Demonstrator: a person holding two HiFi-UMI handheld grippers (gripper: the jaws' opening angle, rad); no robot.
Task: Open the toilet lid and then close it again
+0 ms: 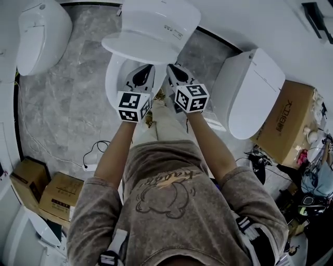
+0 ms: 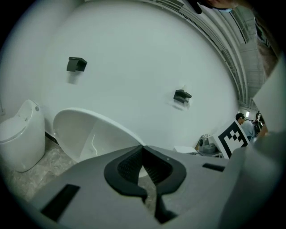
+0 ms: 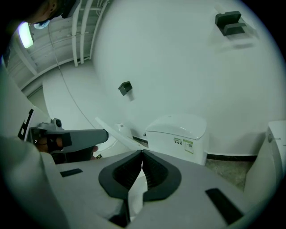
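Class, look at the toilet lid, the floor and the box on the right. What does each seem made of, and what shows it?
The toilet lid: probably hard plastic, smooth glossy white with a thin edge. The floor: likely stone or stone-look tile, grey with pale veins. The box: cardboard, matte brown, folded edges, dark print.

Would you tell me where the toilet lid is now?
In the head view, the toilet lid is top centre, tilted up over the bowl, with the tank behind it and the left gripper and right gripper below.
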